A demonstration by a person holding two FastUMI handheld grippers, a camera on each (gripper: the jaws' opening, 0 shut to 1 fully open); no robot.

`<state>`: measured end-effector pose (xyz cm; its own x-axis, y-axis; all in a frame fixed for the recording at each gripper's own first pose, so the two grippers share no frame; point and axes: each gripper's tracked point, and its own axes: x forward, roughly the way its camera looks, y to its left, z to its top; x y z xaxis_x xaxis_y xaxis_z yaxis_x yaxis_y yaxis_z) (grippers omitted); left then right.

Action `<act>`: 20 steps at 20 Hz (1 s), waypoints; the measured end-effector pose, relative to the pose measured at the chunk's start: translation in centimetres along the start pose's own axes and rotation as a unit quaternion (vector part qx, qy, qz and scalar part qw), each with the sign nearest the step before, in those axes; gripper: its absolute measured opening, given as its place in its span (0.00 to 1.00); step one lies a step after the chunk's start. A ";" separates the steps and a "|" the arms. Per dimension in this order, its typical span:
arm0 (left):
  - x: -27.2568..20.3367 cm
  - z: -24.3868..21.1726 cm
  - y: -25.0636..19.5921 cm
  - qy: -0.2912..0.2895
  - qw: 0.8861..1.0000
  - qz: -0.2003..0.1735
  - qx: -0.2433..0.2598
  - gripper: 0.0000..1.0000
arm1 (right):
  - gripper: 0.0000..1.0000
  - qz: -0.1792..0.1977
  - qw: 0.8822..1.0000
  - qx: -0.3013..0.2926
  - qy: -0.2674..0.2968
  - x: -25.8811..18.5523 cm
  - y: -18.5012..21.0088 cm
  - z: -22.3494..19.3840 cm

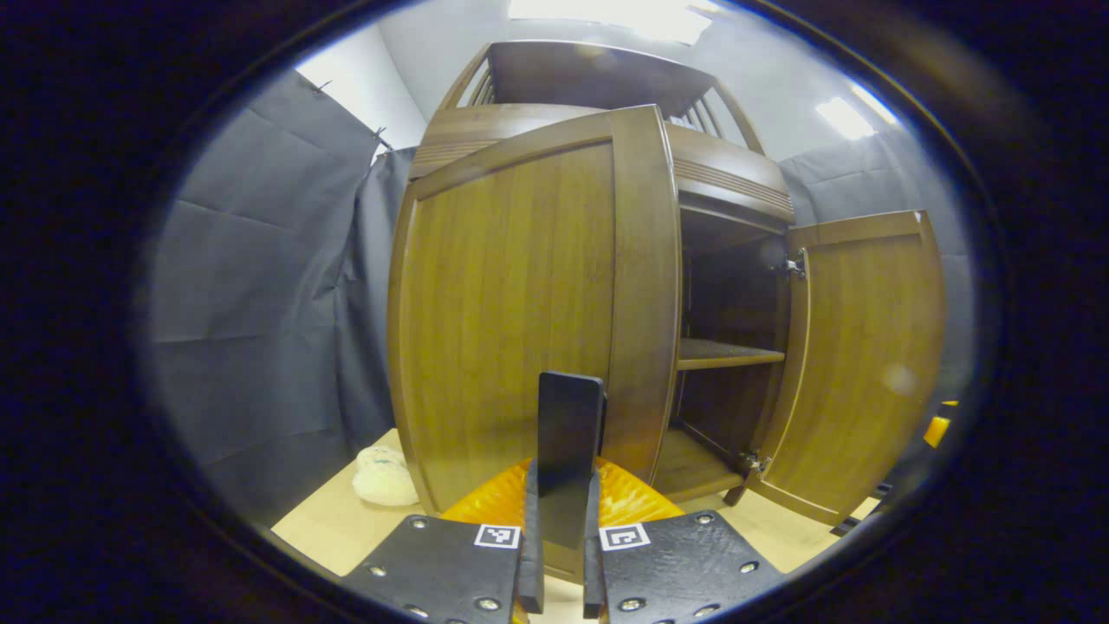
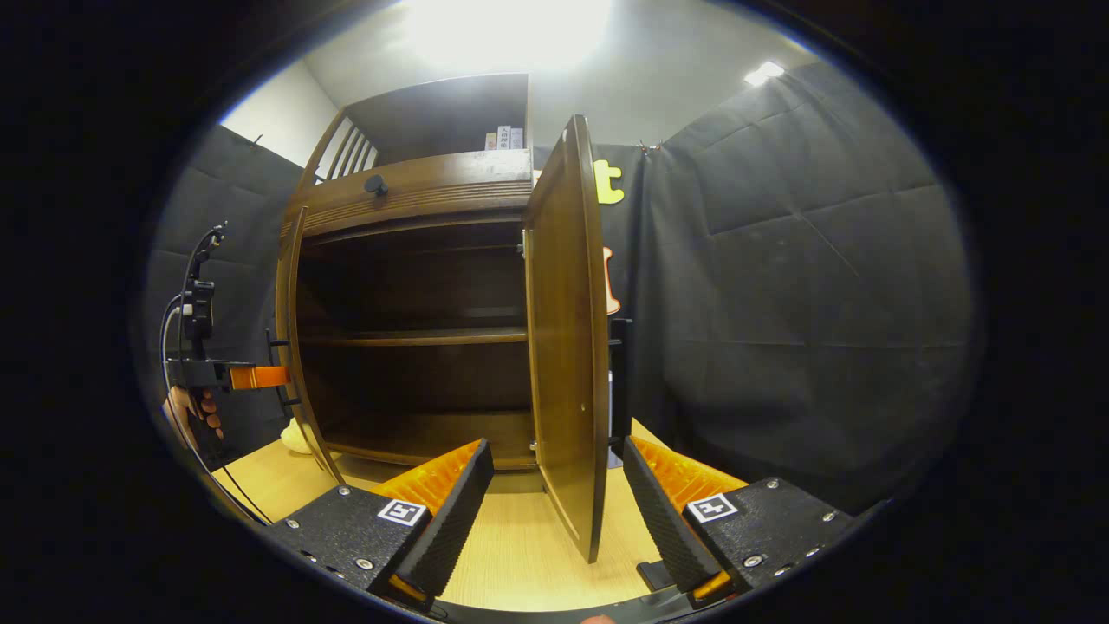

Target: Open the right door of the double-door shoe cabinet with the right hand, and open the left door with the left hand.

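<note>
The brown wooden shoe cabinet [image 1: 598, 130] stands close ahead. Its left door [image 1: 520, 312] is swung partly outward, and my left gripper [image 1: 563, 485] is shut on that door's black vertical handle [image 1: 569, 416]. The right door [image 1: 858, 364] hangs wide open, showing dark shelves [image 1: 723, 351]. In the right gripper view the right door [image 2: 563, 347] stands edge-on in the gap of my open right gripper [image 2: 554, 485], with neither finger touching it; its black handle [image 2: 619, 381] shows behind. At far left a hand holds the left gripper [image 2: 208, 373] by the left door [image 2: 290, 347].
A white soft object [image 1: 384, 477] lies on the wooden floor [image 2: 520, 555] left of the cabinet. Small boxes [image 2: 504, 139] stand on the cabinet's upper shelf, and a black knob [image 2: 376, 184] sits on its drawer front. Black cloth [image 2: 797, 303] walls the booth on both sides.
</note>
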<state>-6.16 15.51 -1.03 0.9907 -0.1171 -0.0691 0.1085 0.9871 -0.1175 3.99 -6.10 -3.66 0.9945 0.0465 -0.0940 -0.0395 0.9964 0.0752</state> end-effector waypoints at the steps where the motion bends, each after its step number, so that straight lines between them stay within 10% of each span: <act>1: -0.7 0.0 0.3 0.000 1.000 0.001 -0.001 0.23 | 0.94 0.004 1.000 0.000 0.000 -0.1 0.5 -0.1; 20: -9.3 1.4 10.7 -0.017 0.997 0.076 0.015 0.22 | 0.94 0.069 0.998 -0.009 -0.001 -0.8 1.4 -0.4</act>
<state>-14.05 27.33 -0.27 0.9980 0.0381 -0.0502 -0.0420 0.9960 -0.0788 3.15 -4.72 -3.85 0.9796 0.1839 -0.0812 -0.1785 0.9815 0.0688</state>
